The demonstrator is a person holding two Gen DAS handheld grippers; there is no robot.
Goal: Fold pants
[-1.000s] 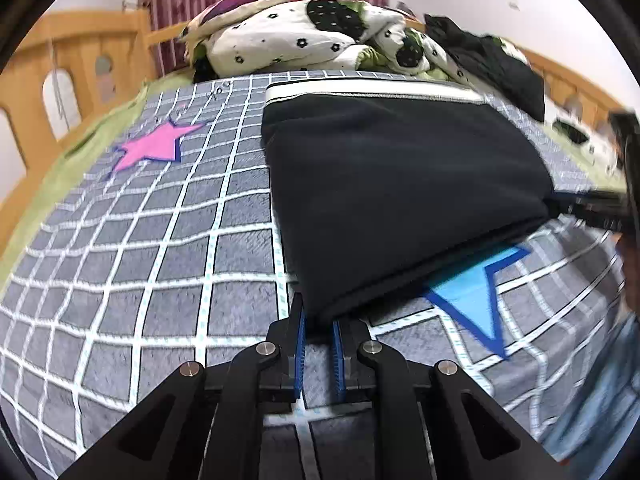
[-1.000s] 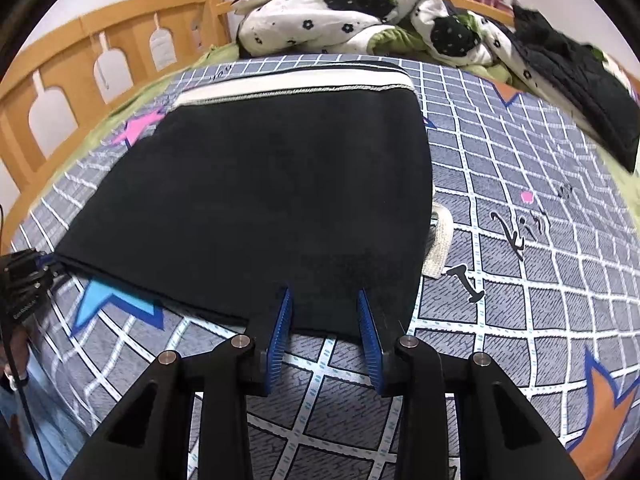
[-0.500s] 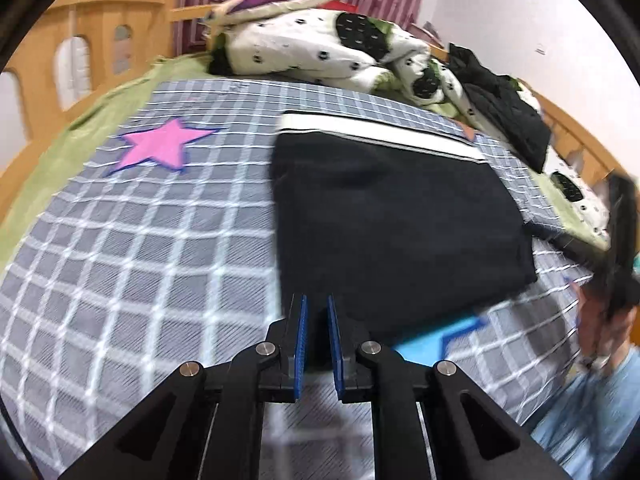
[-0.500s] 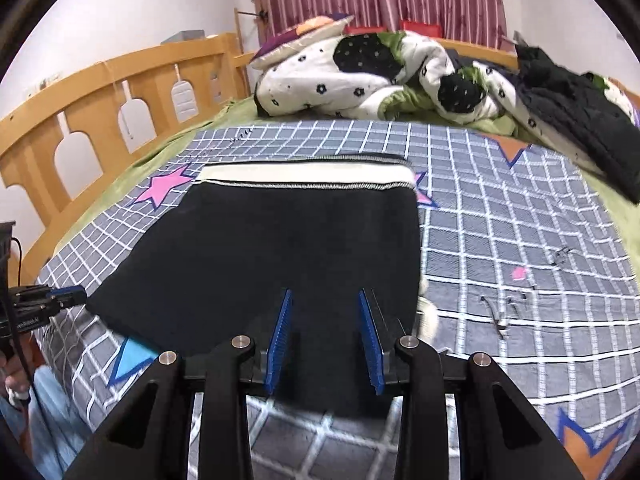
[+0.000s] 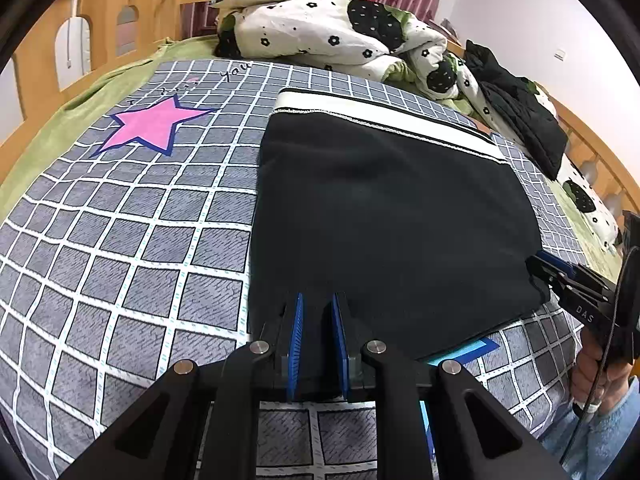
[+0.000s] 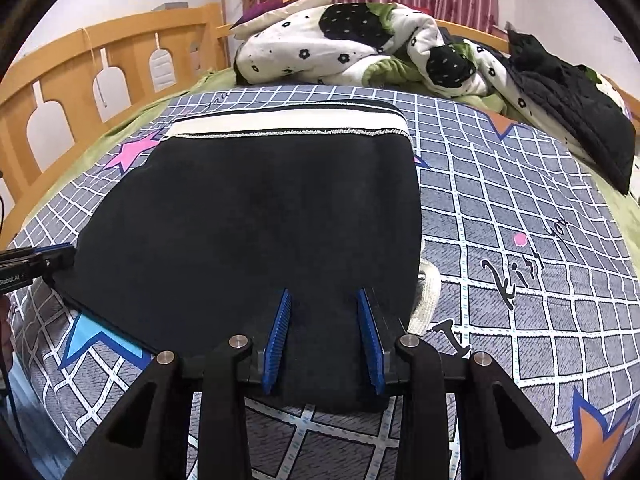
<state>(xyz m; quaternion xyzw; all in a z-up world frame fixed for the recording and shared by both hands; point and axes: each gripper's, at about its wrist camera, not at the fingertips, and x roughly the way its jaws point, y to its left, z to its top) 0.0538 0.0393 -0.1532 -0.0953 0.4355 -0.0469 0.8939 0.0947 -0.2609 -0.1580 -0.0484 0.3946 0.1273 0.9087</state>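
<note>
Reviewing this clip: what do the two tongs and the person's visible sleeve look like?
Both the left tongs and the right tongs are matte black, angular linkages with silver pivot bolts and ribbed blue pads. White lettering marks their bodies. A thin black cable hangs beside the right one. The sleeve is fuzzy light blue.

Each black two-finger gripper (image 5: pixel 317 322) carried ribbed blue pads (image 6: pixel 280 332), silver screws (image 5: pixel 376 346) and white lettering; a fuzzy light-blue sleeve (image 5: pixel 600 436) showed.
</note>
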